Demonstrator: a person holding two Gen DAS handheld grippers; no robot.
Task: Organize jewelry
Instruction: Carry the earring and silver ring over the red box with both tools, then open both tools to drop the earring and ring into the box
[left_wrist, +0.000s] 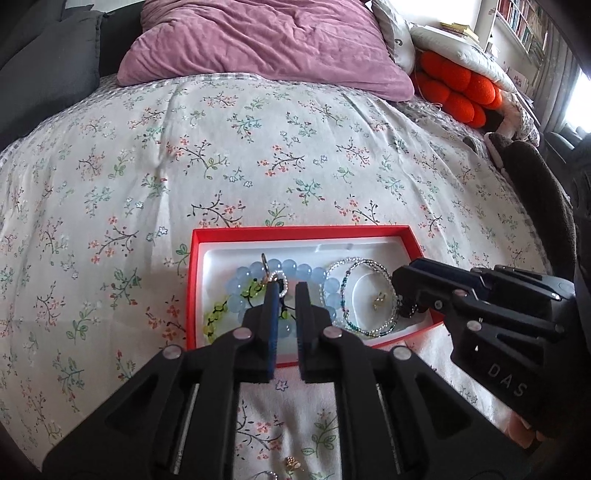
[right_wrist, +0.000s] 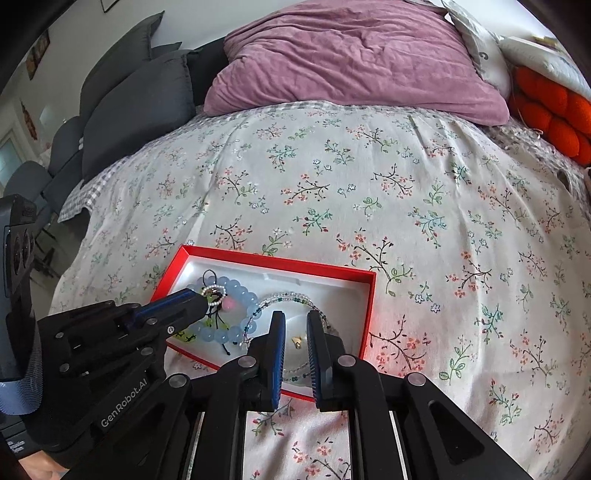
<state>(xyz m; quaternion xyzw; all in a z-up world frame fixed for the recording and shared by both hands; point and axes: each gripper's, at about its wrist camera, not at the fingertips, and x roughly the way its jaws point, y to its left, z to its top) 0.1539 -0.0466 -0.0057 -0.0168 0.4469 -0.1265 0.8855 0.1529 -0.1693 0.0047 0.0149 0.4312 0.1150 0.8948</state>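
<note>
Both the left claw (left_wrist: 286, 291) and right claw (right_wrist: 295, 325) hang slightly parted and empty over the red white-lined cardboard box (left_wrist: 295, 232) at lower centre of frame, where the pale-blue bead bracelet (left_wrist: 314, 275) lies, apparently just dropped for tidy storage.

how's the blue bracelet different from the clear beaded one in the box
The blue bracelet has big, round, pale blue beads; the clear bracelet is a thin strand of tiny clear and teal beads. The blue one lies on the left, the clear one on the right. Both lie in the red box.
</note>
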